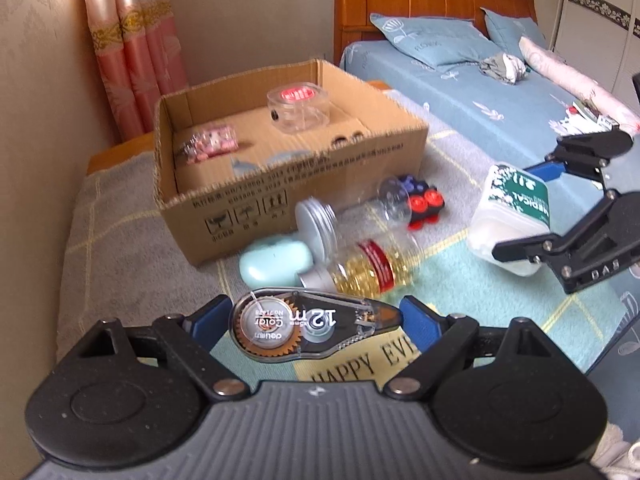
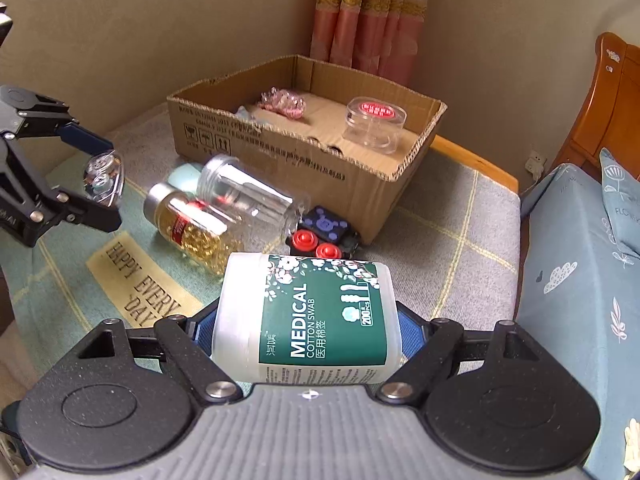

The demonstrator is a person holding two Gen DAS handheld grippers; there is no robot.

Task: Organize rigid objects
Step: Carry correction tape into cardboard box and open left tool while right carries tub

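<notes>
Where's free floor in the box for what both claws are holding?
In the cardboard box, bare floor lies between the pink item and clear round container. Crowded just outside: the two bottles and toy block against the front wall.

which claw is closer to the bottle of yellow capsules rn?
Left, as far as I can tell. The left claw, holding the correction tape, sits just in front of the capsule bottle. The right claw, holding the cotton swab tub, sits further off to the bottle's side.

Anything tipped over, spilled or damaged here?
Two containers lie on their sides beside the cardboard box: the clear empty jar with silver lid and the bottle of golden capsules. Both look capped; nothing spilled or damaged.
</notes>
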